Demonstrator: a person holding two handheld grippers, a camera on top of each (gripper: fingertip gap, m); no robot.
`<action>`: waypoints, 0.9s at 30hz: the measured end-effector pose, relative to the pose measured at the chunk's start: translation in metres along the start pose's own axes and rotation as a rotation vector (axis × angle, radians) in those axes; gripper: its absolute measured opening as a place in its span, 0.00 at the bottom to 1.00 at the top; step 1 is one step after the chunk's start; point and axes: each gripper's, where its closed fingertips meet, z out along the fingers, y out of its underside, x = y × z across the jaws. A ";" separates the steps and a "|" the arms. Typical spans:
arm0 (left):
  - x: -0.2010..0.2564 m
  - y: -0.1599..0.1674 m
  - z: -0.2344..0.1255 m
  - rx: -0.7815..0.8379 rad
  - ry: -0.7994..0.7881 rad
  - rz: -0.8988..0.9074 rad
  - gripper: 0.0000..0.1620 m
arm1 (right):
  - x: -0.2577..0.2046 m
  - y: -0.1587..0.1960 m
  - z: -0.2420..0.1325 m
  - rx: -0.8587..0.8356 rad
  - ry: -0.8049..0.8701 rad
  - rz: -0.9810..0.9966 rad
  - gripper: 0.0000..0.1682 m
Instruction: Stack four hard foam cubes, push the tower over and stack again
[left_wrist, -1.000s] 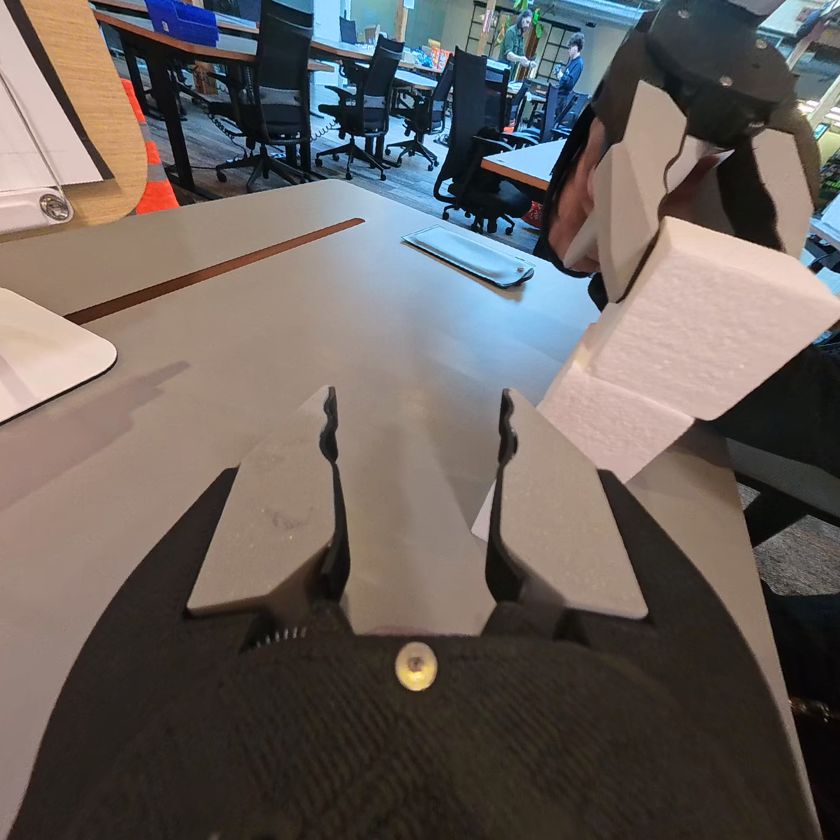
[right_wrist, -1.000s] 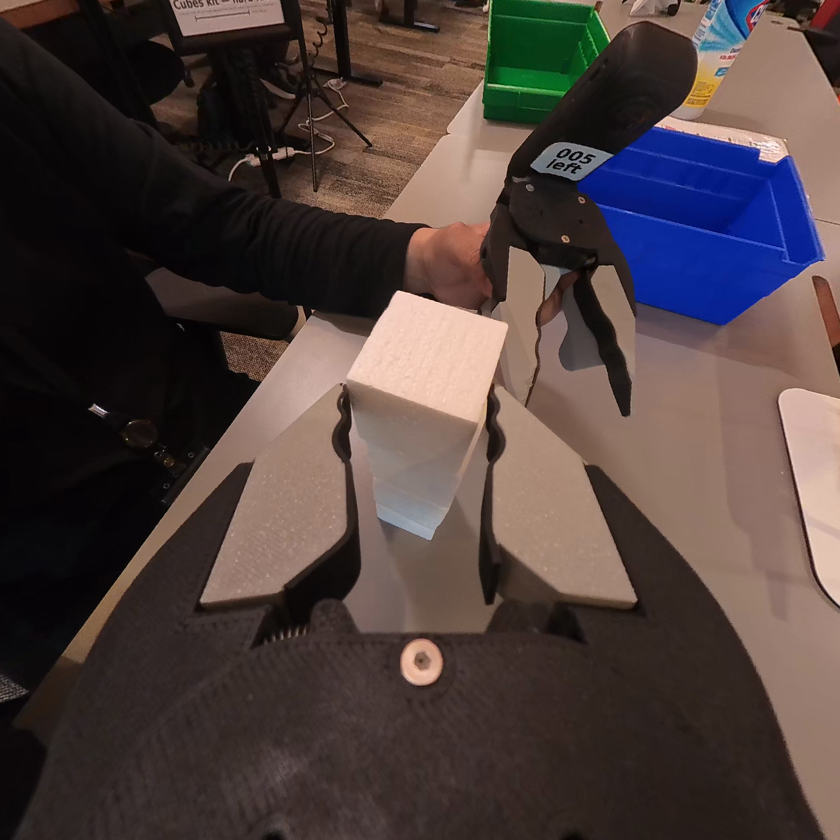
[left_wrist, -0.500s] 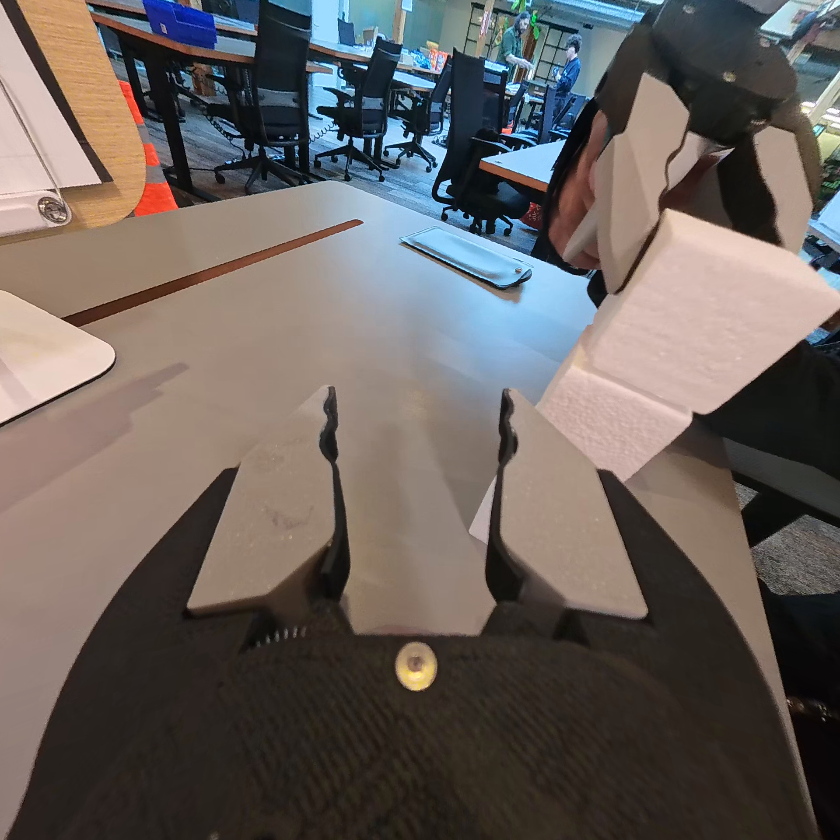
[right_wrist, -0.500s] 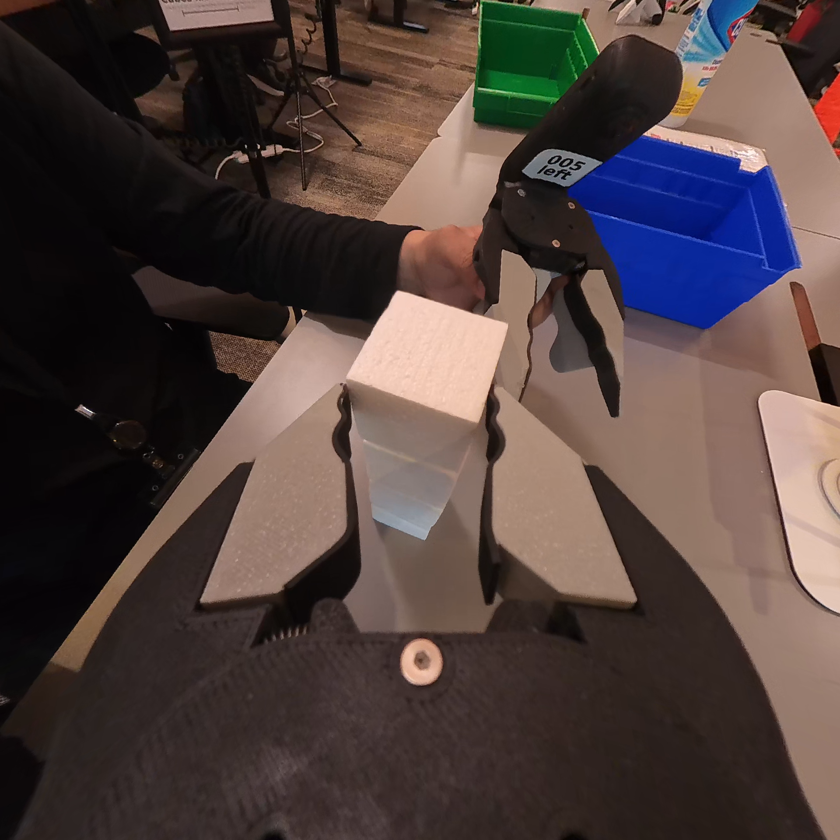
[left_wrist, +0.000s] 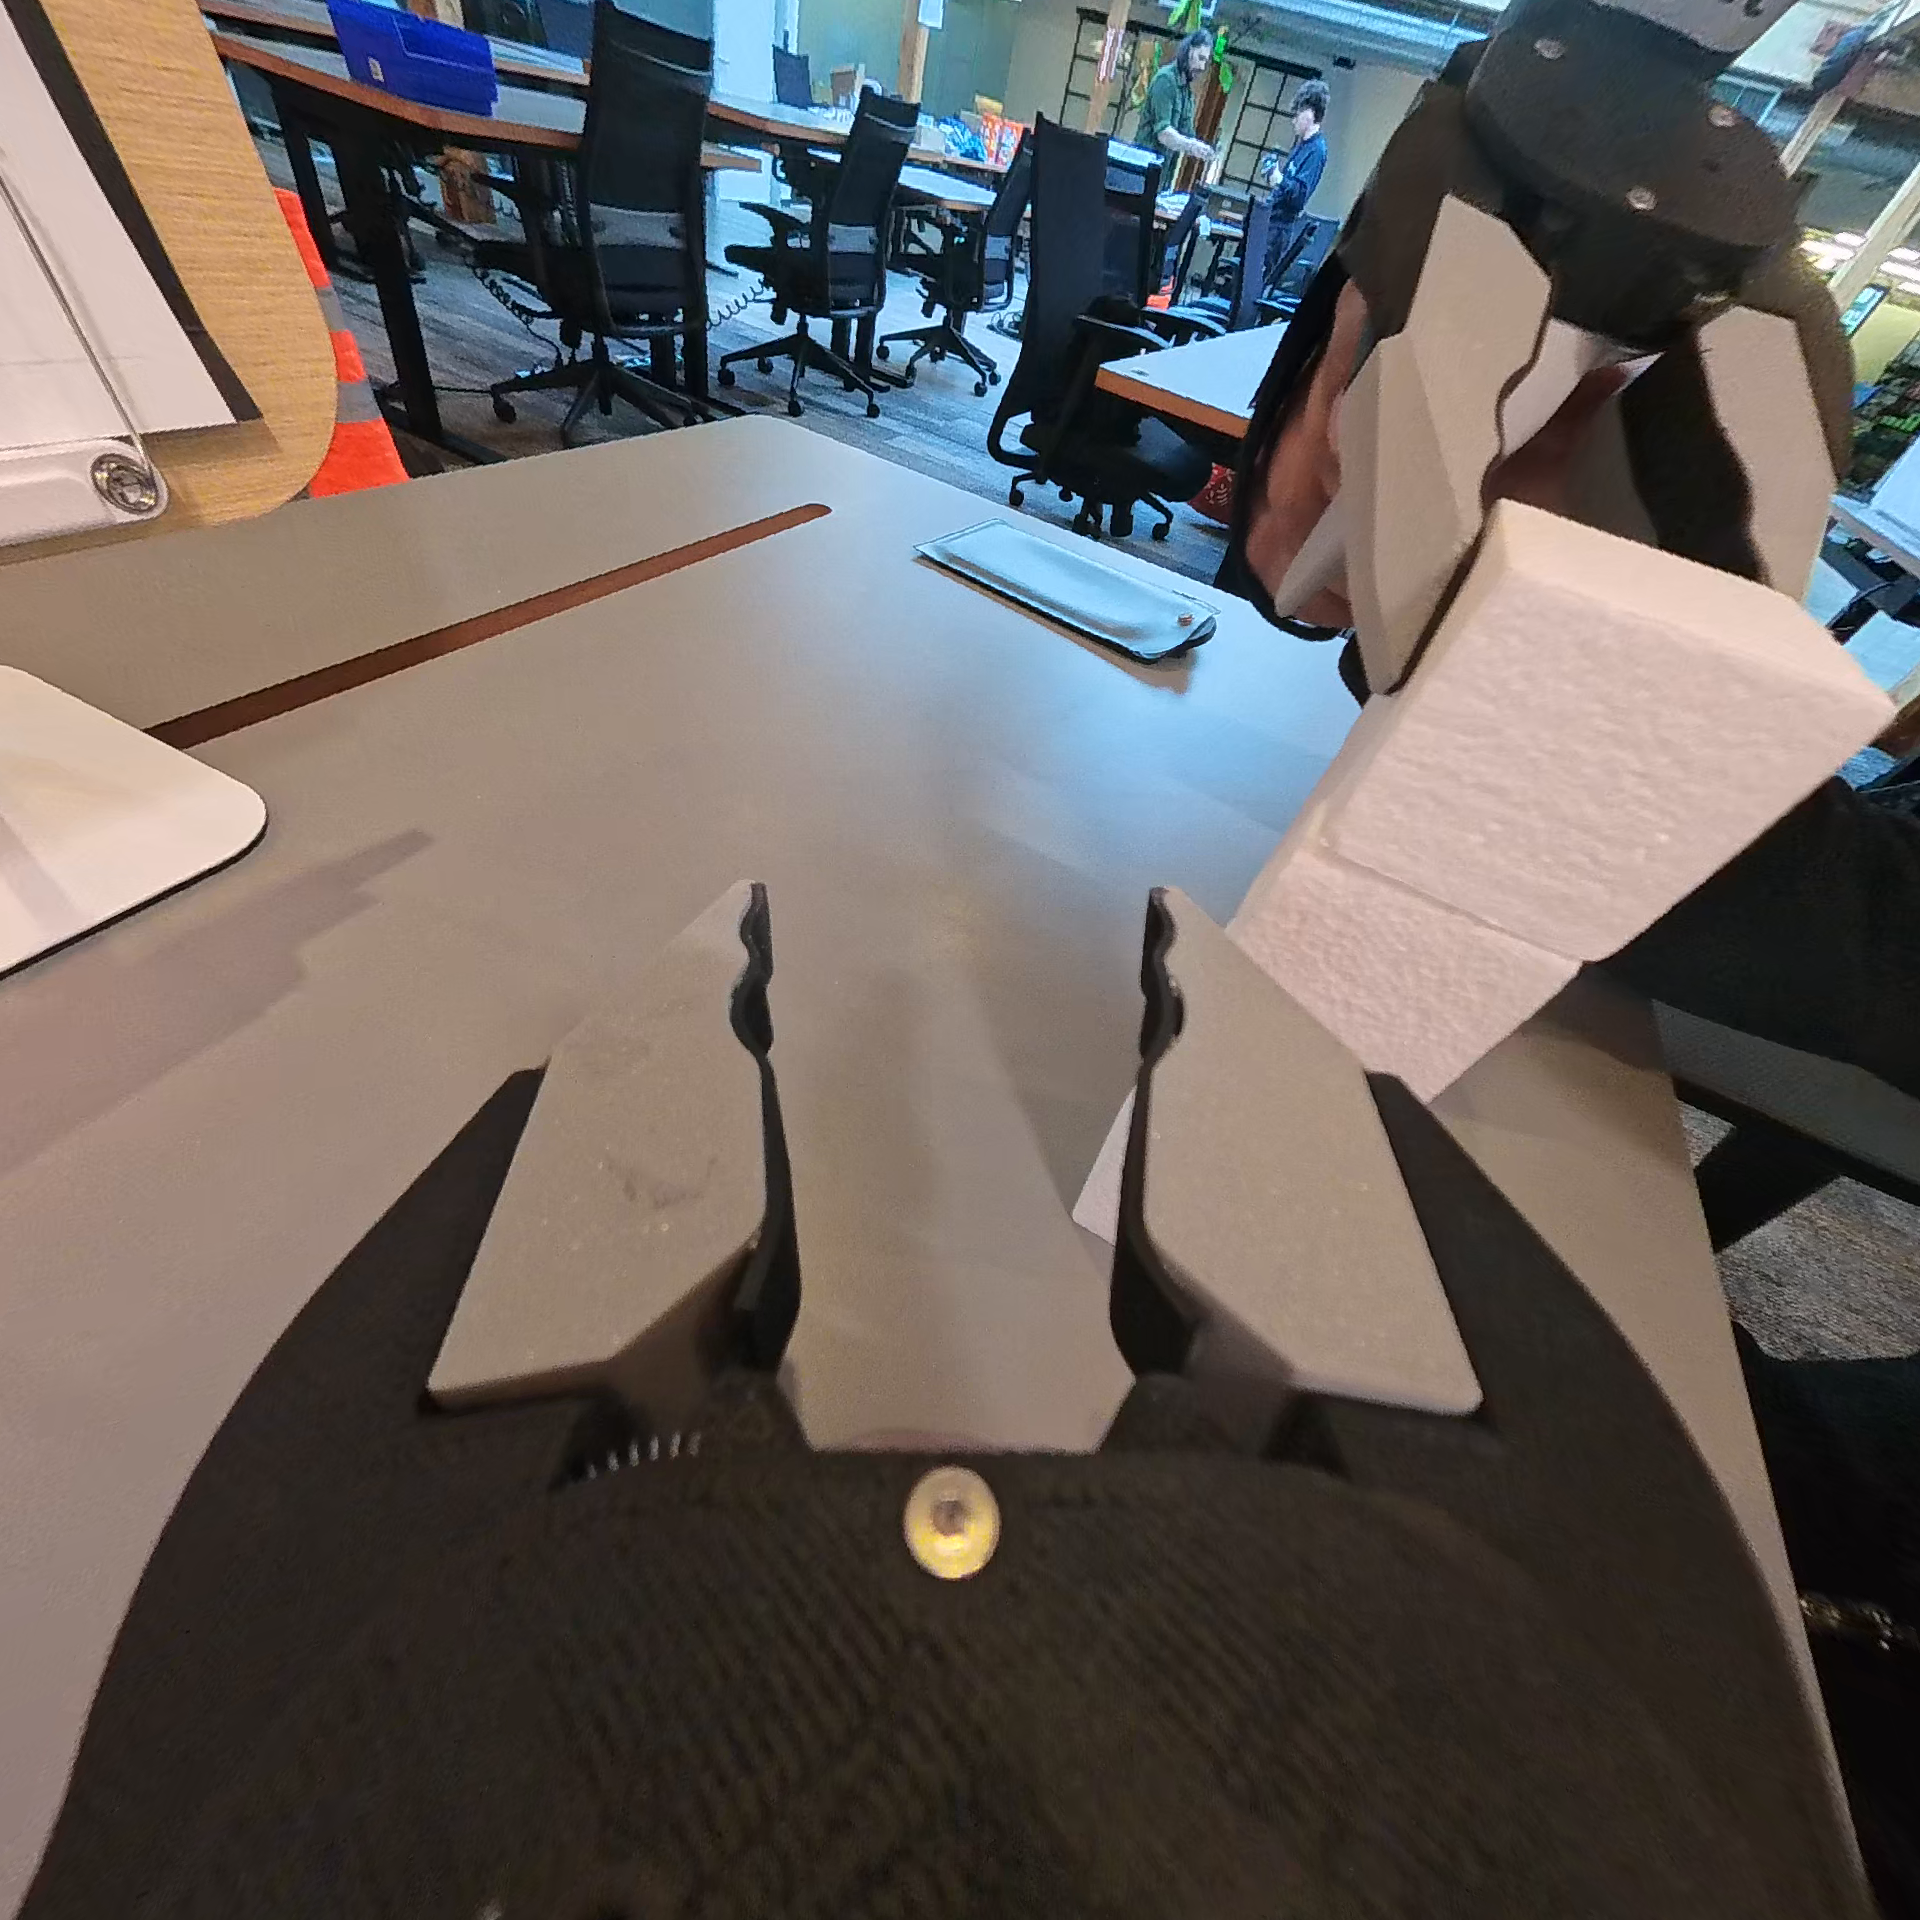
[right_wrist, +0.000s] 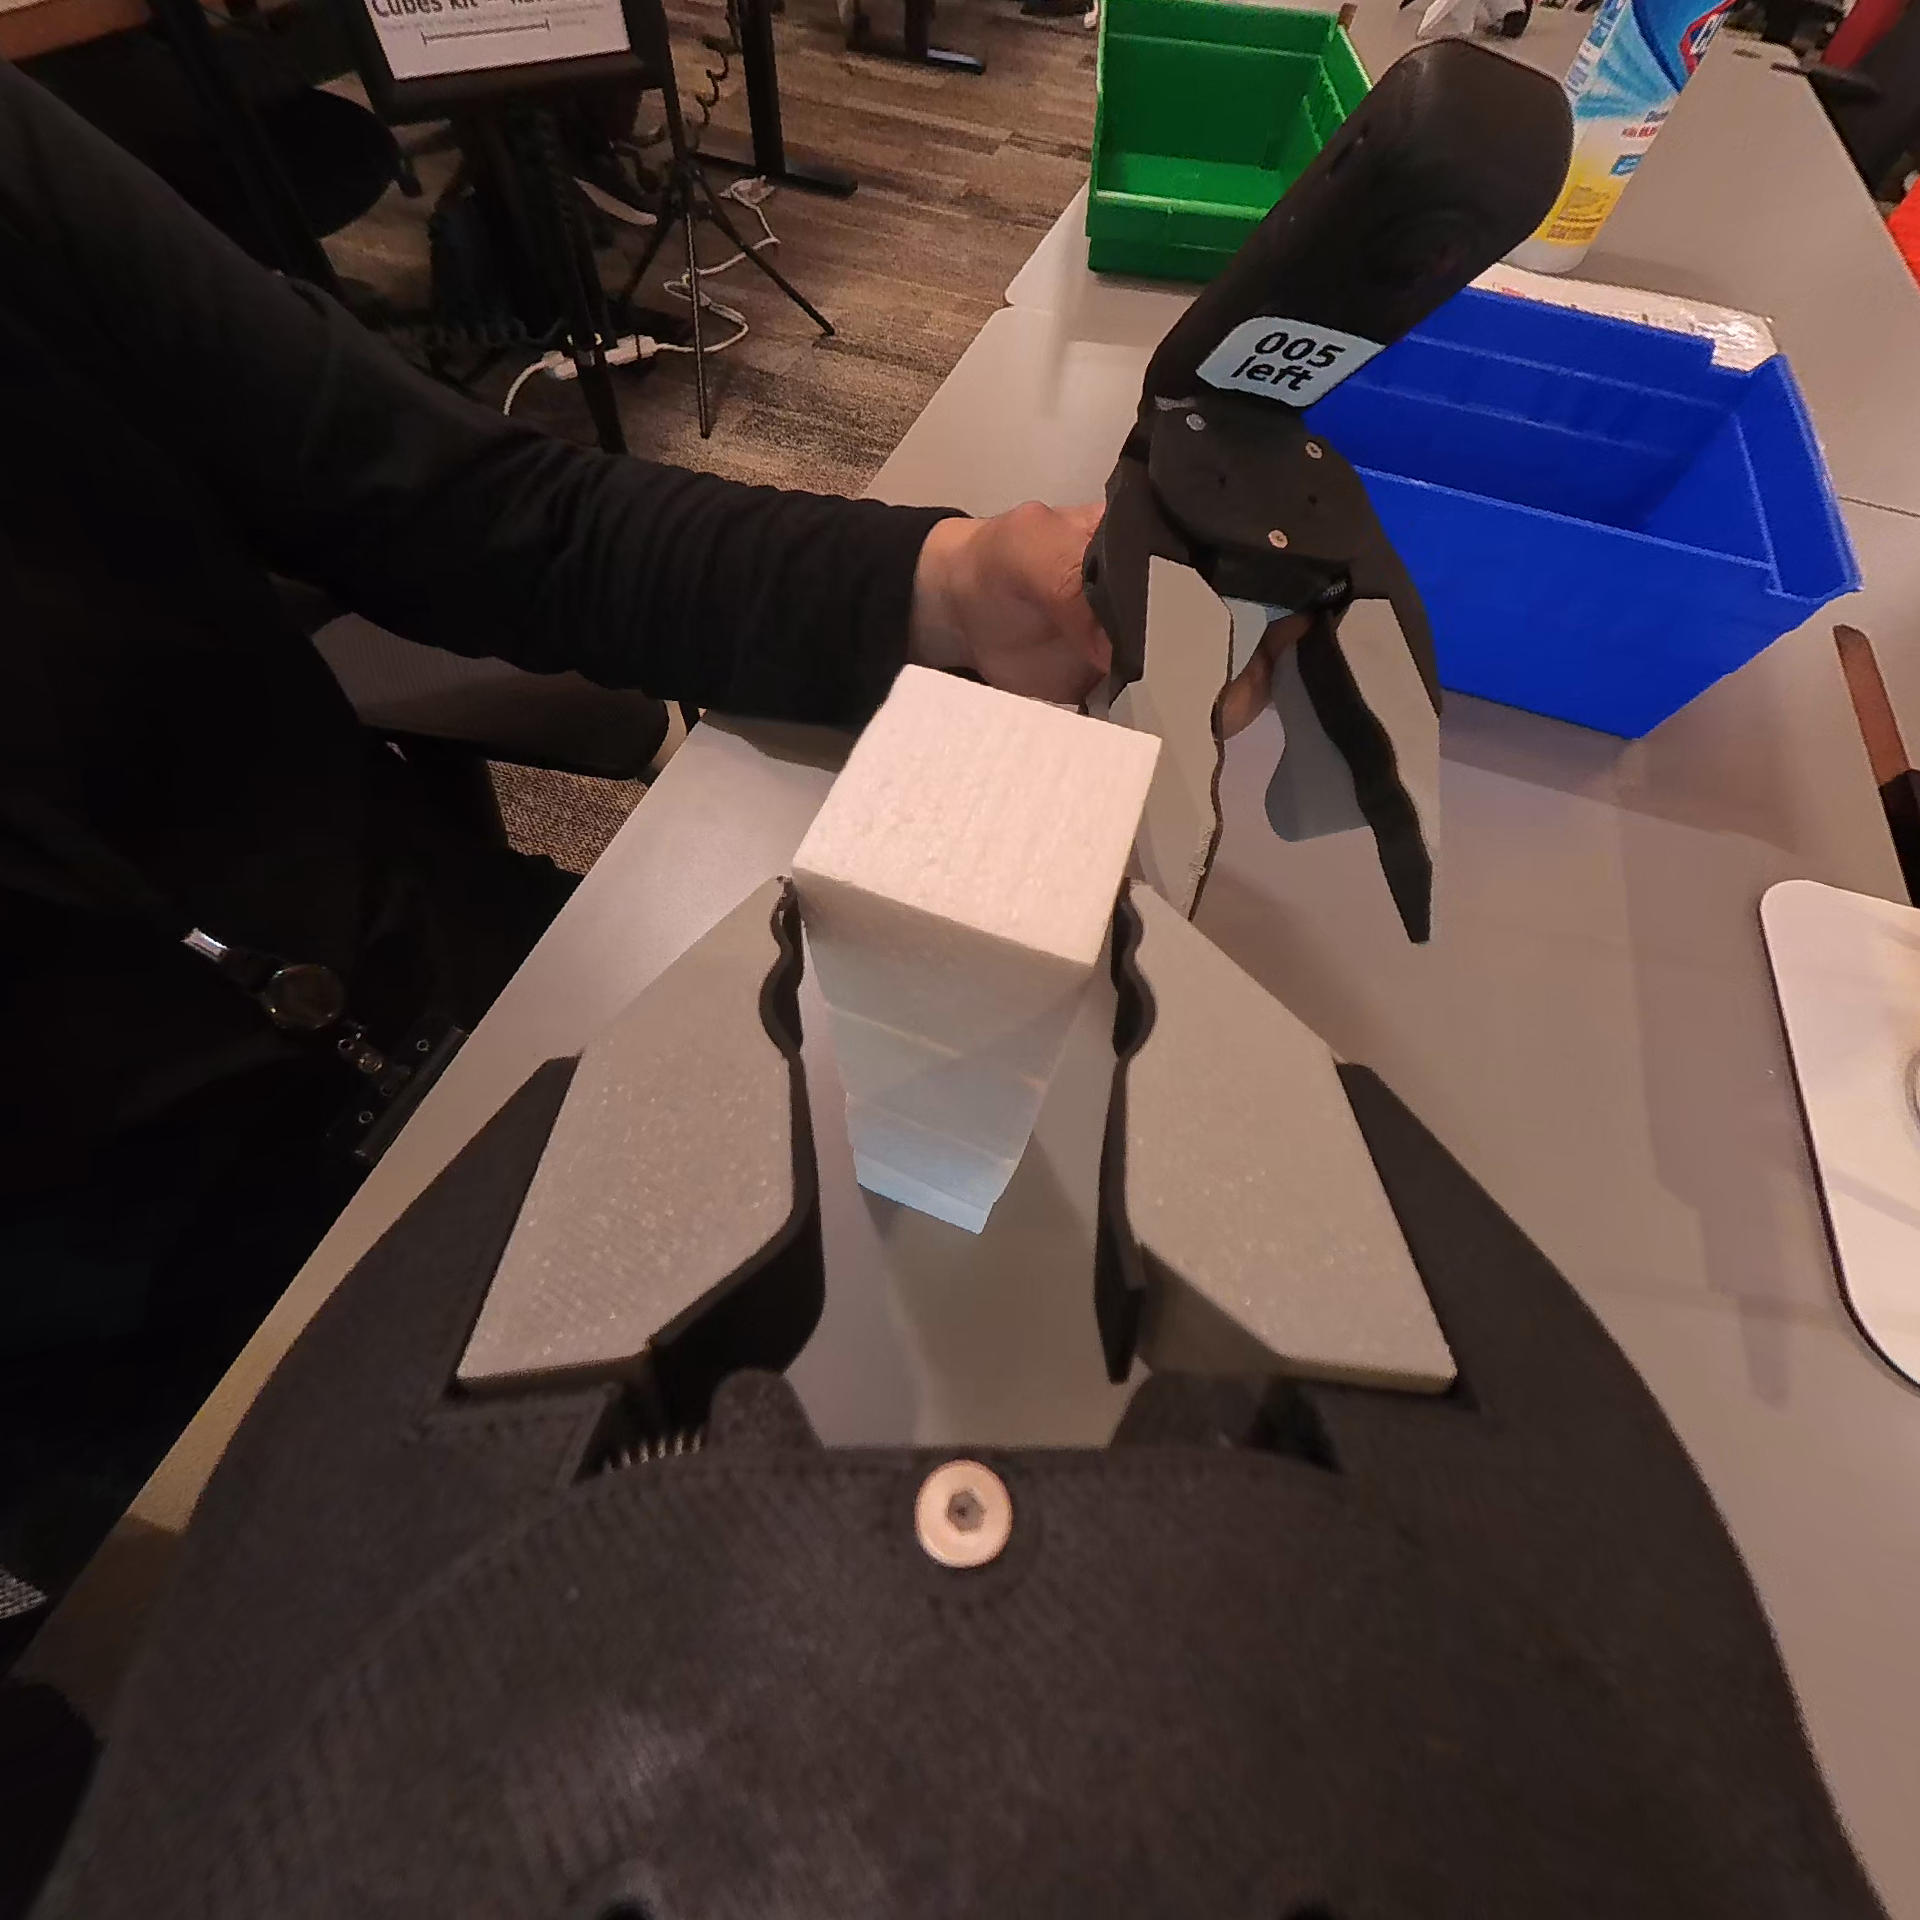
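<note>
A tower of white foam cubes stands near the table's edge. Its top cube (right_wrist: 977, 821) sits between the fingertips of my right gripper (right_wrist: 958, 914), which is shut on it from above. The lower cubes (right_wrist: 935, 1122) show beneath it. In the left wrist view the top cube (left_wrist: 1610, 748) rests on a second cube (left_wrist: 1392, 977), with the right gripper (left_wrist: 1590, 613) above them. The lower cubes are hidden behind my left gripper's finger. My left gripper (left_wrist: 951, 914) is open and empty beside the tower, and it also shows in the right wrist view (right_wrist: 1304, 914).
A blue bin (right_wrist: 1579, 520), a green bin (right_wrist: 1205, 135) and a bottle (right_wrist: 1600, 135) stand behind the tower. A white pad (right_wrist: 1860, 1091) lies to the right. A dark tray (left_wrist: 1070, 592) lies at the far edge. The table (right_wrist: 582, 935) drops off left of the tower.
Almost nothing has changed. My right gripper stays clamped on the top cube and the views shift only slightly. My left gripper stays open beside the tower.
</note>
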 end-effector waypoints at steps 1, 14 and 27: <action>0.000 0.000 0.000 0.000 0.000 0.000 0.43 | 0.000 0.000 0.000 -0.001 -0.002 0.001 0.34; -0.001 -0.003 -0.003 0.013 -0.002 -0.002 0.43 | 0.002 -0.039 -0.026 0.189 0.090 -0.036 0.52; -0.002 -0.008 -0.007 0.047 0.011 -0.028 0.43 | 0.006 0.002 -0.086 0.482 0.457 0.038 0.41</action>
